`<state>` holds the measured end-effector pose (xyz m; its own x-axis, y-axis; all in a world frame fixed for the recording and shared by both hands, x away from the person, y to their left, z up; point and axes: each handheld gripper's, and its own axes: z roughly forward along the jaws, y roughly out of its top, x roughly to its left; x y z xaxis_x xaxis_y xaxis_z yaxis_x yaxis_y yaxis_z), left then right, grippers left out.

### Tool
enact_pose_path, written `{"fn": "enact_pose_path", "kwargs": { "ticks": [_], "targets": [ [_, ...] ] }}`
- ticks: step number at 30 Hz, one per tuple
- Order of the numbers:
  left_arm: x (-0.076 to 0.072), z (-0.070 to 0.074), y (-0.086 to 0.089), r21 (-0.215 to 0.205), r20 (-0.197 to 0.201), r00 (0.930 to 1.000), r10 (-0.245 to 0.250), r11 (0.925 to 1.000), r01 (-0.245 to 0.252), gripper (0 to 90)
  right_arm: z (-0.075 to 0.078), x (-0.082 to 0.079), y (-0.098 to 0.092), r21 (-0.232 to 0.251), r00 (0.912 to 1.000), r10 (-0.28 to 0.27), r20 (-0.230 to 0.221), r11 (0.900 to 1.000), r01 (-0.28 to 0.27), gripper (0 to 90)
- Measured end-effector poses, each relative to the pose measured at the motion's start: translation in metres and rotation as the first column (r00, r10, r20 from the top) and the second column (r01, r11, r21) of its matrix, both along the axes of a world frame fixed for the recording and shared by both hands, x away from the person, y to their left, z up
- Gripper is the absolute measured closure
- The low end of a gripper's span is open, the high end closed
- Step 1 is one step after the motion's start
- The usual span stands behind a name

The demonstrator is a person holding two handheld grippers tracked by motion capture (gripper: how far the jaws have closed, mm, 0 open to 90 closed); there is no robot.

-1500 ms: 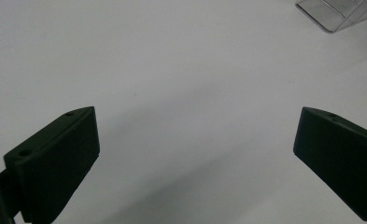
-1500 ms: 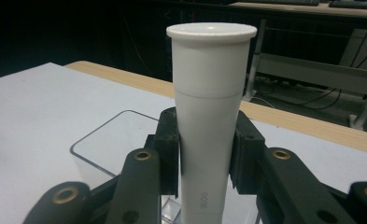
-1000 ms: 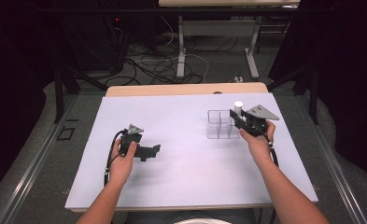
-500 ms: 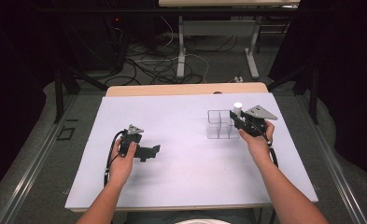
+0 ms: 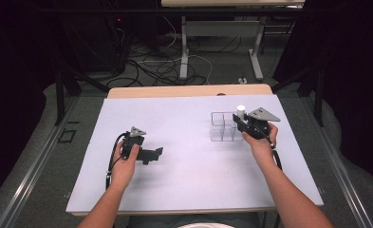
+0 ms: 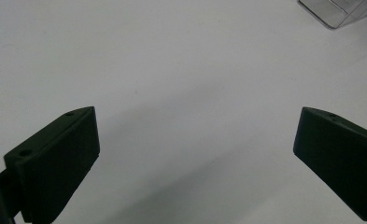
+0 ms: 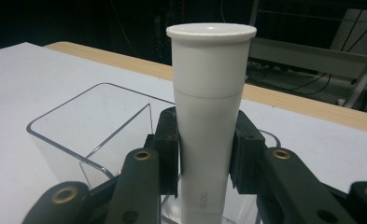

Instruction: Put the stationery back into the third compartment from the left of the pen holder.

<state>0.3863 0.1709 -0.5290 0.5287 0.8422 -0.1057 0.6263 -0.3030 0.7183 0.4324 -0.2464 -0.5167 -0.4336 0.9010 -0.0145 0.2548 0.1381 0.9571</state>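
right gripper view: right gripper [image 7: 208,158] clamped on upright white tube [image 7: 209,112], its base down in the clear organizer [image 7: 78,135] | step: seating the tube | next: loosen jaws, lift straight off | left gripper [image 5: 148,154] wide, idle on the mat

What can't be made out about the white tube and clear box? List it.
- White tube: bottom end cut off by the lower edge of the right gripper view; the right gripper covers its sides.
- Clear box: compartment contents too small in the high view.
- Print on the tube: too blurred to read.
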Motion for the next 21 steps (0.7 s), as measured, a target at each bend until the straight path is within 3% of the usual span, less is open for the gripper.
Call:
{"fn": "enact_pose_path", "kwargs": {
  "ticks": [5,11,15,18,21],
  "targets": [
    [0.0,0.0,0.0,0.0,0.001,1.0,0.0,1.0,0.0,0.5,0.0,0.0,0.0,-0.006,0.9999,-0.002,-0.014,1.0,0.002,64.1],
    [0.0,0.0,0.0,0.0,0.004,1.0,0.005,1.0,-0.005,0.5,0.001,-0.001,0.0,-0.004,0.9999,0.0,-0.012,1.0,0.0,42.8],
    [0.0,0.001,0.001,0.006,0.003,1.0,0.006,1.0,-0.006,0.5,0.006,-0.006,-0.001,-0.004,0.9999,-0.014,0.007,1.0,0.014,38.7],
    [0.0,0.002,0.002,0.003,0.01,0.9999,0.008,1.0,-0.008,0.5,0.01,-0.008,-0.003,0.015,0.9993,-0.021,0.03,1.0,0.02,37.0],
    [0.0,0.002,0.003,-0.004,0.012,0.9998,0.015,0.9999,-0.015,0.5,0.015,-0.012,-0.007,0.053,0.9996,-0.028,0.008,0.998,0.027,30.4]
  ]
}}
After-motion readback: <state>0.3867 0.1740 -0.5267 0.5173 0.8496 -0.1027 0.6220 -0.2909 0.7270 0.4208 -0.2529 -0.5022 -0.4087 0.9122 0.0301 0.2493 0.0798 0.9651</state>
